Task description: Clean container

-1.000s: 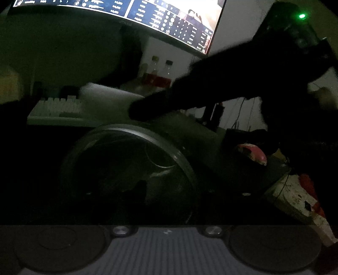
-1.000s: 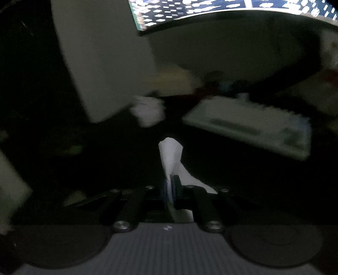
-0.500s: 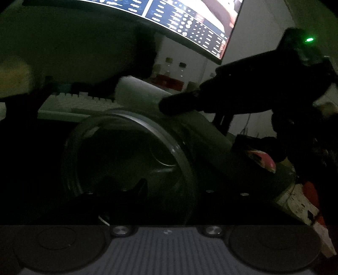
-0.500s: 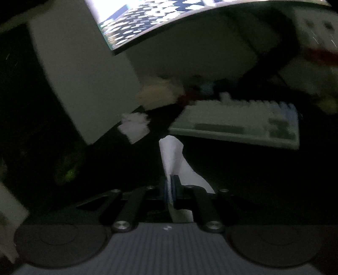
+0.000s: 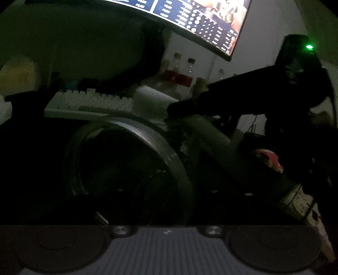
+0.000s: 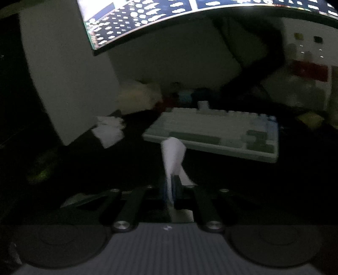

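One clear round container (image 5: 126, 169) fills the lower middle of the left wrist view, tipped so its open mouth faces the camera. It sits right at the left gripper (image 5: 166, 211), whose fingers are lost in the dark, so whether they clamp it cannot be told. A second ago the container stood smaller and lower in the frame; now its rim is larger and nearer.

One white tissue (image 6: 173, 156) stands up in the middle of the right wrist view, pinched between the closed fingers of the right gripper (image 6: 172, 188). In the left wrist view that same right gripper reaches in from the upper right, a dark shape with one green light (image 5: 308, 46), its tip just above the container's rim. It has come lower and further right than before.

Behind lie one pale keyboard (image 6: 213, 135), one lit curved monitor (image 6: 190, 14) along the top edge, and two bottles (image 5: 181, 69) with red contents. One crumpled white paper (image 6: 108, 131) lies at middle left of the right view.
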{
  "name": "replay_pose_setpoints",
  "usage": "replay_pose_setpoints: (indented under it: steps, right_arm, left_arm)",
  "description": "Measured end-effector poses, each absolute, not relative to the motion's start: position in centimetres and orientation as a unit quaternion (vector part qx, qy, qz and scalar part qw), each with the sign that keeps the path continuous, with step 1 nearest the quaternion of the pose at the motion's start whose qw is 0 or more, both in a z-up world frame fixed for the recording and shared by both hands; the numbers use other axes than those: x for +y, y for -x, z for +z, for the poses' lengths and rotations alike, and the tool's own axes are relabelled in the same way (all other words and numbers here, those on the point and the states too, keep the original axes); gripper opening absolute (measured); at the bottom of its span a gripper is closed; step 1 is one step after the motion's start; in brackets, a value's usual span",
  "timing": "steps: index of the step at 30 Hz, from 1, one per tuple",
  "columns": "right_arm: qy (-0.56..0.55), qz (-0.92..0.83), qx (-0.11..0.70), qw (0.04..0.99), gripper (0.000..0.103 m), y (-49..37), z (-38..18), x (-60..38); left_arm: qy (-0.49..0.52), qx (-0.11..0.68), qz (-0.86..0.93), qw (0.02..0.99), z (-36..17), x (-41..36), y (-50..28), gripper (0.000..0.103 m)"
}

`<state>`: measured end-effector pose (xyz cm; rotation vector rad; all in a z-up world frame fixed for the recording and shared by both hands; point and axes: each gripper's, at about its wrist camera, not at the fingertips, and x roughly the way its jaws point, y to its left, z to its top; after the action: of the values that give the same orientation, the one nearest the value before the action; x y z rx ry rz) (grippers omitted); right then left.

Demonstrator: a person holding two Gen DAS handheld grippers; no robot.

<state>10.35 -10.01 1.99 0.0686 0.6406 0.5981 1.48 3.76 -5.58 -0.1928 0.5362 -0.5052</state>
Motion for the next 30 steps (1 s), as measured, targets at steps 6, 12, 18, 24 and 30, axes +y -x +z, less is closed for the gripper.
replay_pose_setpoints:
  steps: [6, 12, 18, 24, 30]
  right_arm:
    - [-0.030, 0.387, 0.301, 0.871, 0.009, -8.9, 2.5, -6.4]
    - [-0.038, 0.315, 0.310, 0.896, 0.008, -11.5, 1.8, -8.5]
    - [-0.039, 0.286, 0.315, 0.904, 0.009, -12.9, 1.6, -9.4]
    - [-0.044, 0.307, 0.306, 0.900, 0.009, -12.4, 1.7, -9.3]
    - [-0.052, 0.354, 0.292, 0.887, 0.009, -10.1, 2.0, -7.4]
  left_arm:
    - [0.129, 0.277, -0.236, 0.922, -5.3, 4.2, -2.9, 0.051]
    - [0.094, 0.266, -0.227, 0.932, -5.3, 4.0, -2.7, 0.053]
    - [0.099, 0.258, -0.218, 0.936, -5.4, 4.5, -2.8, 0.058]
    - [0.090, 0.244, -0.225, 0.939, -5.7, 5.1, -2.3, 0.059]
    - [0.057, 0.231, -0.221, 0.946, -5.9, 4.5, -1.2, 0.062]
